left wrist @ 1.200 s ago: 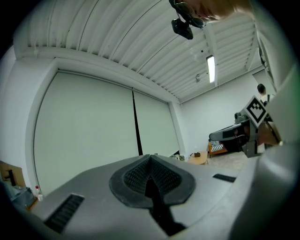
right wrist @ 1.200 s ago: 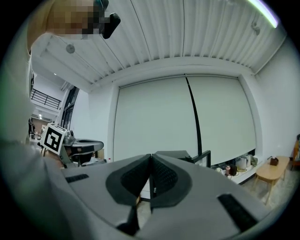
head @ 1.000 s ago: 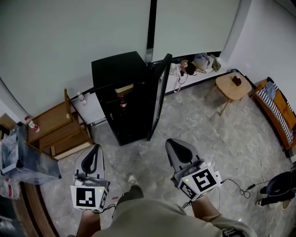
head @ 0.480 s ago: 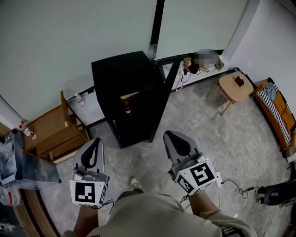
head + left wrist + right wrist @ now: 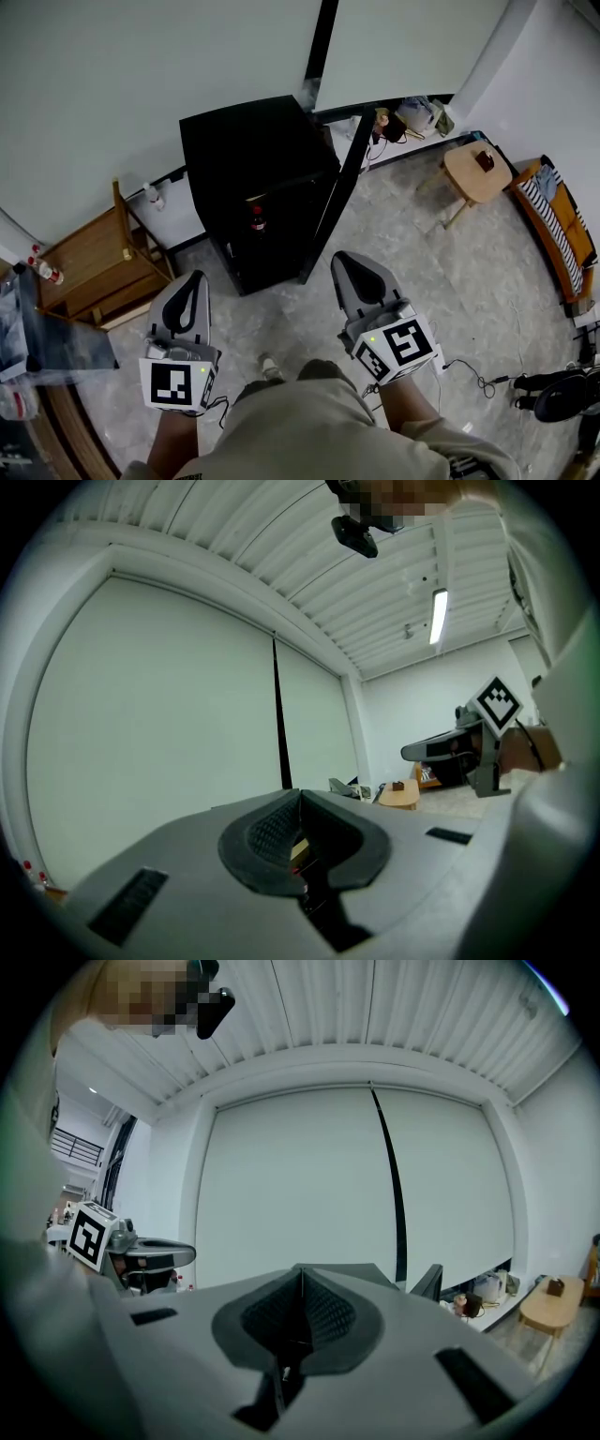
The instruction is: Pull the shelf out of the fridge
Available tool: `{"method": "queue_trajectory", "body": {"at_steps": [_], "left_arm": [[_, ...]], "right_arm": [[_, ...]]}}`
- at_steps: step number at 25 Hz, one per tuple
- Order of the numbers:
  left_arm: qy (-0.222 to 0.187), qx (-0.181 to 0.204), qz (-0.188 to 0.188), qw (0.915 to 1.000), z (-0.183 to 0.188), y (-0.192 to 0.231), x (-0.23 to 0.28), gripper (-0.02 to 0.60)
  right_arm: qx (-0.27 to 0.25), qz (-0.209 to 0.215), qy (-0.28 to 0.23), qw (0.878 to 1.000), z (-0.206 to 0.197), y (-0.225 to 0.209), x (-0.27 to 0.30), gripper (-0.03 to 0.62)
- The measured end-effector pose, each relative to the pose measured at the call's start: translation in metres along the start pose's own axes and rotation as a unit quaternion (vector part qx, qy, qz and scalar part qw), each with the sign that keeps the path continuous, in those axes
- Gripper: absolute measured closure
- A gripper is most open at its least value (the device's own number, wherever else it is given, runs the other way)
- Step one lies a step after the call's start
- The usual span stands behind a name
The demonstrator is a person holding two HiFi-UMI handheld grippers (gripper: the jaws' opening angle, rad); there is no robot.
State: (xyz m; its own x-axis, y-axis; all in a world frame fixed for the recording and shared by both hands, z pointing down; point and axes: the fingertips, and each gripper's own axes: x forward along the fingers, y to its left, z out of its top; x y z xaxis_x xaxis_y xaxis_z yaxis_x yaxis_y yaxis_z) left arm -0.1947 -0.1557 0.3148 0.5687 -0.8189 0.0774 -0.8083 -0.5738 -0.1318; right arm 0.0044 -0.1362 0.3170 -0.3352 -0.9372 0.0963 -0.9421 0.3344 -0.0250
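Note:
A small black fridge [image 5: 255, 164] stands against the pale back wall, its door [image 5: 336, 199] swung open to the right. Inside the dark opening I make out a bottle with a red label [image 5: 251, 221]; the shelf itself is too dark to pick out. My left gripper [image 5: 187, 298] is held low at the left, shut and empty, well short of the fridge. At the right my right gripper [image 5: 349, 272] is also shut on nothing, its tip near the bottom of the open door. In the gripper views the jaws of the left gripper [image 5: 298, 810] and the right gripper [image 5: 300, 1286] meet.
A wooden rack [image 5: 94, 262] stands left of the fridge, with a grey bin [image 5: 47, 337] nearer me. A round wooden stool [image 5: 473, 173] and a striped bench [image 5: 558, 230] are at the right. Clutter [image 5: 412, 114] lies along the back wall. A cable [image 5: 473, 380] trails on the tiled floor.
The fridge has come closer and sits more centred in the head view as I step forward. Both grippers stay shut and keep their places in front of me.

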Motion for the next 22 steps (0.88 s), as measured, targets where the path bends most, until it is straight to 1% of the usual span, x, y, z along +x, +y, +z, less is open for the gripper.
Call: {"method": "queue_trajectory", "body": {"at_steps": [4,8,10,15,18,20,22], "left_arm": [[0.006,-0.007,0.006,0.9999,-0.005,0.003,0.018,0.574],[0.013,-0.008,0.022,0.9996,-0.007,0.003,0.037,0.574],[0.018,-0.007,0.036,0.9992,-0.009,0.005,0.047,0.574],[0.023,-0.001,0.086,0.9960,-0.011,0.004,0.075,0.574],[0.027,-0.012,0.105,0.9941,-0.011,0.005,0.093,0.574],[0.029,-0.021,0.119,0.9922,-0.015,0.005,0.104,0.574],[0.032,-0.031,0.137,0.9896,-0.019,0.006,0.113,0.574]], "right_arm": [[0.009,-0.001,0.005,1.000,-0.007,-0.017,0.019,0.597],[0.019,0.016,0.011,1.000,-0.016,-0.035,0.038,0.597],[0.022,0.030,0.015,0.999,-0.022,-0.043,0.051,0.597],[0.016,0.075,0.039,0.996,-0.030,-0.067,0.078,0.597],[0.017,0.096,0.046,0.994,-0.032,-0.083,0.094,0.597],[0.018,0.112,0.042,0.993,-0.034,-0.091,0.104,0.597],[0.019,0.134,0.024,0.990,-0.037,-0.096,0.115,0.597]]}}
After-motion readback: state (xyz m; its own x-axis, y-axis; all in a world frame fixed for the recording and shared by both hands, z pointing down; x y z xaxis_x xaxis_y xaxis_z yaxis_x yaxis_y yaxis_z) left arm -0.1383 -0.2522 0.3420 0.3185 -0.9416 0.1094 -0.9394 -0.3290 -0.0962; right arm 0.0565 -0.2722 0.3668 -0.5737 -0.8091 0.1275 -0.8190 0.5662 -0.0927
